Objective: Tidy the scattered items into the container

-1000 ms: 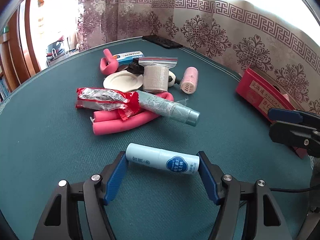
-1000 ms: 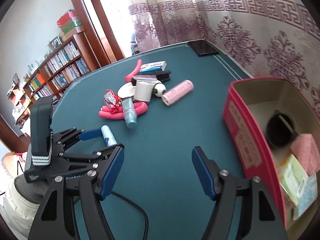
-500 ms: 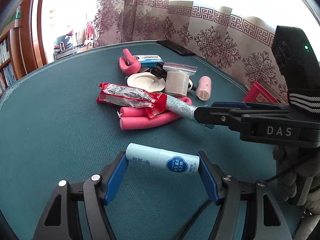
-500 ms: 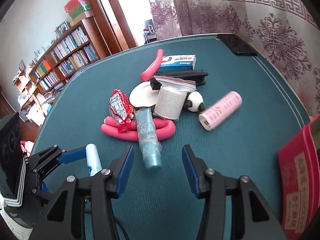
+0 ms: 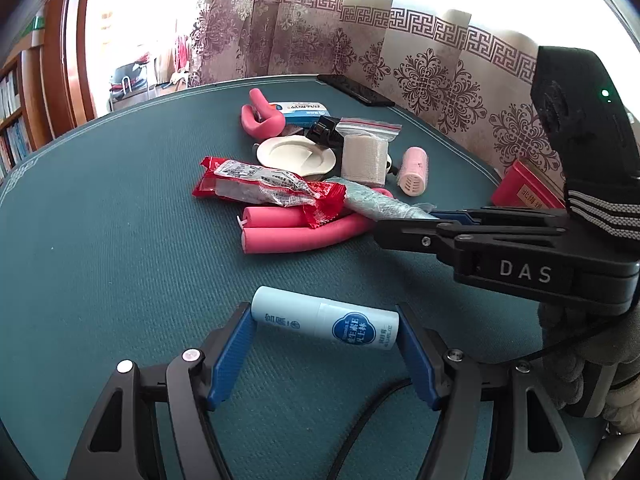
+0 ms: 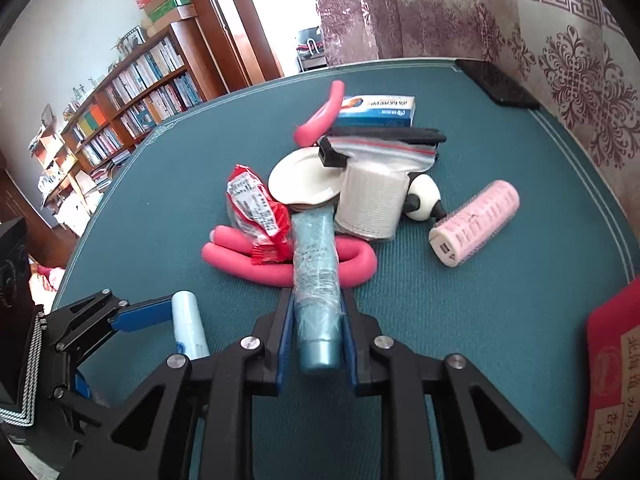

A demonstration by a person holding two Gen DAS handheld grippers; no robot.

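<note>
Holding two items at once, we are still early in the tidy-up, judging by how much lies loose on the green table [image 6: 520,300]. Our left gripper [image 5: 325,330] is clamped lengthwise on a pale blue lotion tube [image 5: 325,321], one pad on each end. Our right gripper [image 6: 316,328] has its jaws pressed together on the cap end of a teal cosmetic tube [image 6: 316,276], whose far end rests across the pink foam roller [image 6: 360,264] in the heap.

The container, a red box [image 6: 612,364], sits at the right edge of the table, well apart from the heap; in the left wrist view only a corner of it shows behind the right gripper. We cannot see inside it now, so we cannot tell how much is already packed.

Left on the table, near its middle:
- a red snack packet [image 5: 264,188] lying over the foam roller
- a white dish [image 5: 296,156] with a black clip [image 5: 325,133] at its rim
- a roll of bandage in a zip bag [image 6: 372,204]
- a pink hair roller [image 6: 476,222], just beside a small white ball-shaped item [image 6: 424,196]
- a blue and white carton [image 6: 376,111] and a second pink foam roller [image 6: 320,116] toward the far edge

A dark phone [image 6: 496,84] lies at the far right corner; whether it counts as clutter we cannot say.

By our reckoning both held tubes go to the box next, then most of the heap remains.
</note>
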